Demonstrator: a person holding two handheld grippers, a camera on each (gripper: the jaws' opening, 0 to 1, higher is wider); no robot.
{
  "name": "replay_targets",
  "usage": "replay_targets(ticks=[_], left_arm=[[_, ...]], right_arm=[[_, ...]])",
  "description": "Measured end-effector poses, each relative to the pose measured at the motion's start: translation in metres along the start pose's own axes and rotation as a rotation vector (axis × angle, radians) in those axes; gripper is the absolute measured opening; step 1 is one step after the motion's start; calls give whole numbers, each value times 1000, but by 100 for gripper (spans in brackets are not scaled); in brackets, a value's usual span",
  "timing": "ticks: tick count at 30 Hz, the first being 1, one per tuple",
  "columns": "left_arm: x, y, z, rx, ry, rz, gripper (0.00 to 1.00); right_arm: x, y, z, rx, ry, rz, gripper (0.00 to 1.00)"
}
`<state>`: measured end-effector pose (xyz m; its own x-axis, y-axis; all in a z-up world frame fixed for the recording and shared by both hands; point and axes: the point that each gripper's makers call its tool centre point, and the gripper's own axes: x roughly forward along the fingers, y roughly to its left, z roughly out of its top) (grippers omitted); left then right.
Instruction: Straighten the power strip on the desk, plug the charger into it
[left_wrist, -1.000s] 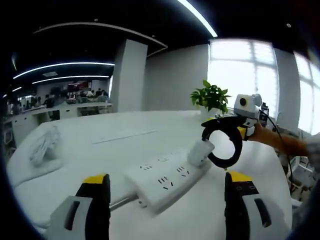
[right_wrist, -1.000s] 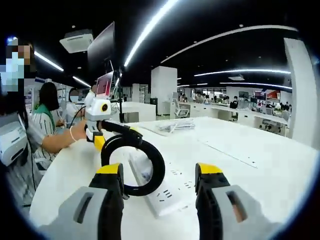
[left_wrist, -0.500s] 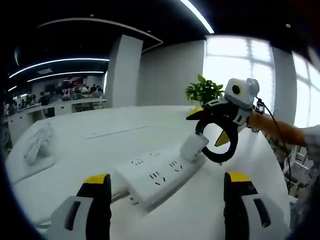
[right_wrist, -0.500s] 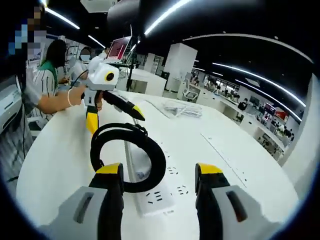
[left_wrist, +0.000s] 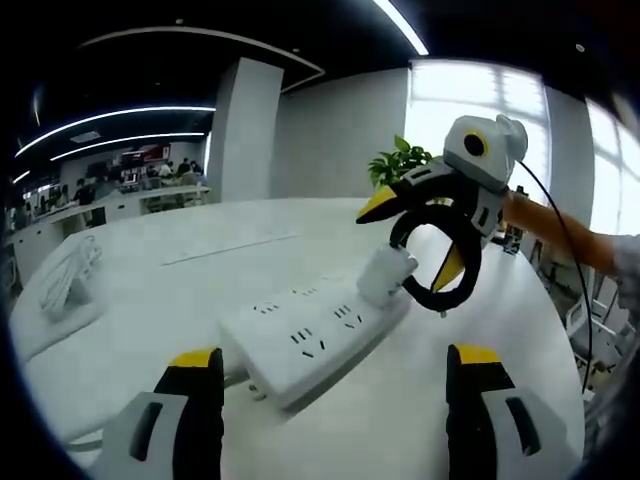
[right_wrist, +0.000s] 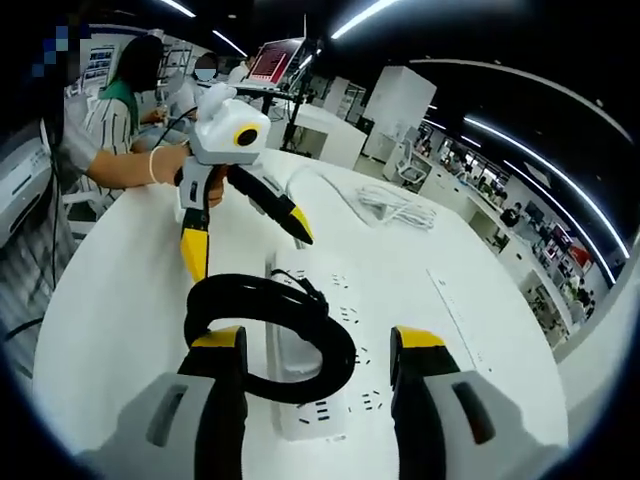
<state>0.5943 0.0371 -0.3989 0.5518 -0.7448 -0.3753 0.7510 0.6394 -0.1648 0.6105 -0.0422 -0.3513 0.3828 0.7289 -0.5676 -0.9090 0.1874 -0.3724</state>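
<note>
A white power strip (left_wrist: 300, 340) lies slanted on the white desk (left_wrist: 150, 300), just ahead of my left gripper (left_wrist: 335, 400), whose jaws stand open with nothing between them. A white charger (left_wrist: 385, 275) sits at the strip's far end, with its black cable coiled in a loop (left_wrist: 440, 262) standing above it. My right gripper (left_wrist: 415, 237) comes in from the right, its yellow-tipped jaws spread wide on either side of that loop. In the right gripper view the loop (right_wrist: 270, 340) sits between my own open jaws (right_wrist: 320, 395), over the strip (right_wrist: 335, 300). The left gripper (right_wrist: 245, 240) faces me.
A potted plant (left_wrist: 400, 165) stands at the desk's far edge. A bundle of white cable (left_wrist: 65, 280), also visible as (right_wrist: 395, 205), lies on the desk. A long thin white bar (right_wrist: 460, 310) lies flat nearby. Seated people (right_wrist: 110, 110) are beyond the desk edge.
My right gripper has risen and tipped downward over the strip, keeping the black loop between its open jaws. My left gripper has edged a little closer to the strip.
</note>
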Motion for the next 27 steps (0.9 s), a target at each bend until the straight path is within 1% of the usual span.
replay_targets(ticks=[6,8,11,14,16,21,27], left_arm=[[0,-1,-2,3,7,0,94],[0,0,-2,-1,8,2,94],[0,2,-1,-8,8,5,94],[-1,4,0,-14,4,7,94],[-1,3,0,-16,2,7,94],[-3,4,-1,-29,-1,11,94],[-4,4,-2,-37,-1,15,94]], right_arm=[[3,3,-1,-40,53,25,54],[4,3,1,-41,56,32,49],[5,3,5,-44,51,39,38],[8,2,6,-51,70,50,36],[10,4,5,-57,85,59,31],[11,5,4,-69,121,67,29],[12,11,0,-120,202,91,25]])
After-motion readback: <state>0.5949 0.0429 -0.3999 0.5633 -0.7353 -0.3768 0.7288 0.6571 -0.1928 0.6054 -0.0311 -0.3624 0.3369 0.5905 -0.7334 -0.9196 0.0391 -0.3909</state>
